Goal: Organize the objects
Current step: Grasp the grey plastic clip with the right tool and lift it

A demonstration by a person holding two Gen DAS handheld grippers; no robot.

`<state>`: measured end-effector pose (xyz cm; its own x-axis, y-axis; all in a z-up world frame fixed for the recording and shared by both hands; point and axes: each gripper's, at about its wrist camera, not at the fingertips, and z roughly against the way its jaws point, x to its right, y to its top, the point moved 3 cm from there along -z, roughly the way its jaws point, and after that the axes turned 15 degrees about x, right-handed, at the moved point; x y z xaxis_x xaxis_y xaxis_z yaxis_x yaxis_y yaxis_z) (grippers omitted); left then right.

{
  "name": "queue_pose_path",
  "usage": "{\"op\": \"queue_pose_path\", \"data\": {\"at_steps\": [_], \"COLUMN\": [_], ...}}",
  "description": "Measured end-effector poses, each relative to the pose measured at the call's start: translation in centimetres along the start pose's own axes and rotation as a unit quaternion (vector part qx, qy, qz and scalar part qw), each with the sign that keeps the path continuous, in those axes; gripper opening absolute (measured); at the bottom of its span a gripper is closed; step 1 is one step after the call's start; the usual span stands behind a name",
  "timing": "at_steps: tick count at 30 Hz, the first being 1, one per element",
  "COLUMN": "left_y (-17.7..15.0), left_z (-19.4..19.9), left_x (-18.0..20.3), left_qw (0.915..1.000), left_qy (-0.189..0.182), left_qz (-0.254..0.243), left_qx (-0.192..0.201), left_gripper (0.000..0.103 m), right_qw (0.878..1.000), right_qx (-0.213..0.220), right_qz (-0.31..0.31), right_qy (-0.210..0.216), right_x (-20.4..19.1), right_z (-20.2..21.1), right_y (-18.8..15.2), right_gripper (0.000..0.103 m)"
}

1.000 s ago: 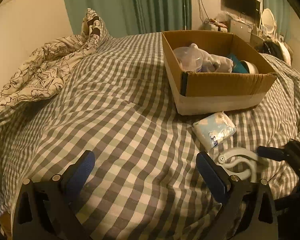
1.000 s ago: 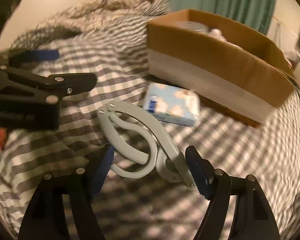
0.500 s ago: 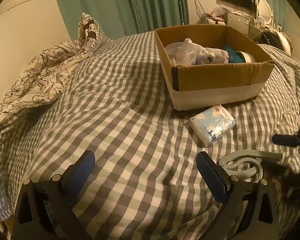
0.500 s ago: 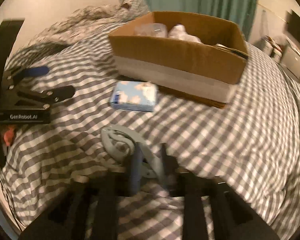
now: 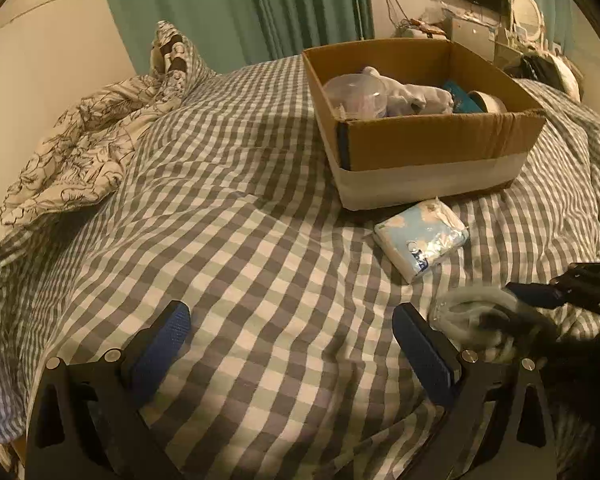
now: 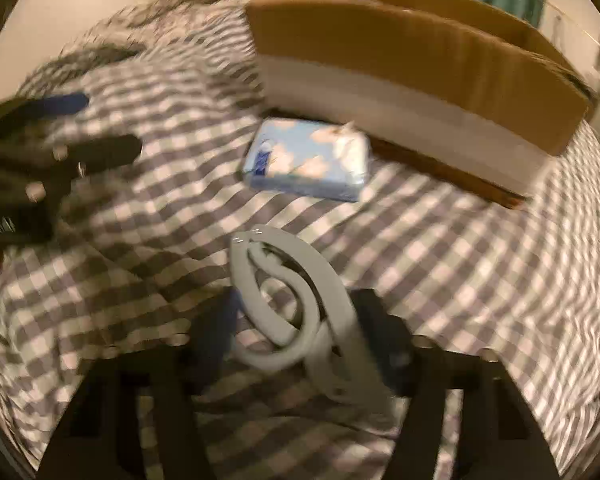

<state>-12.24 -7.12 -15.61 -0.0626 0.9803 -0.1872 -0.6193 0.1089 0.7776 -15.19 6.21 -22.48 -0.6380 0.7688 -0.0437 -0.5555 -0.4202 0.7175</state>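
A grey curved plastic holder (image 6: 300, 304) sits between the fingers of my right gripper (image 6: 300, 320), which is shut on it just above the checked bed cover (image 6: 460, 264); the view is blurred. It also shows blurred in the left wrist view (image 5: 476, 316). A blue tissue pack (image 6: 306, 160) lies ahead of it, in front of the cardboard box (image 6: 412, 52). In the left wrist view the tissue pack (image 5: 420, 236) lies before the box (image 5: 440, 148), which holds several items. My left gripper (image 5: 292, 344) is open and empty over the bed cover.
A crumpled floral quilt (image 5: 80, 152) lies at the far left of the bed. Green curtains (image 5: 240, 4) hang behind. A desk with clutter (image 5: 472, 24) stands at the back right. My left gripper (image 6: 48, 156) shows at the left of the right wrist view.
My right gripper closed on the grey holder and has lifted it slightly, moving fast. My left gripper stayed open and drew back a little.
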Motion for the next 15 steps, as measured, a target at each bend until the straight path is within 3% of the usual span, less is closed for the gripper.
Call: {"op": "queue_pose_path", "data": {"at_steps": [1,6,9,15], "left_y": [0.1,0.7,1.0,2.1], "left_z": [-0.1,-0.8,-1.5,-3.8], "left_x": [0.2,2.3,3.2,5.5], "left_qw": [1.0000,0.9994,0.9993,0.9985], "left_qy": [0.000,-0.011,-0.018,-0.054], "left_qz": [-0.005,-0.033,-0.032,-0.005], "left_qx": [-0.001,-0.003,-0.006,0.006], "left_gripper": [0.103,0.103,0.103,0.103], "right_qw": [1.000,0.999,0.997,0.984], "right_qx": [0.009,0.018,0.045,0.101], "right_qz": [-0.008,-0.043,-0.055,-0.072], "right_qy": [-0.011,-0.023,-0.027,-0.124], "right_x": [0.6,2.5,3.0,6.5], "right_z": [0.6,2.4,4.1,6.8], "right_y": [0.2,0.5,0.6,2.7], "right_gripper": [0.023,0.020,0.012,0.012]}}
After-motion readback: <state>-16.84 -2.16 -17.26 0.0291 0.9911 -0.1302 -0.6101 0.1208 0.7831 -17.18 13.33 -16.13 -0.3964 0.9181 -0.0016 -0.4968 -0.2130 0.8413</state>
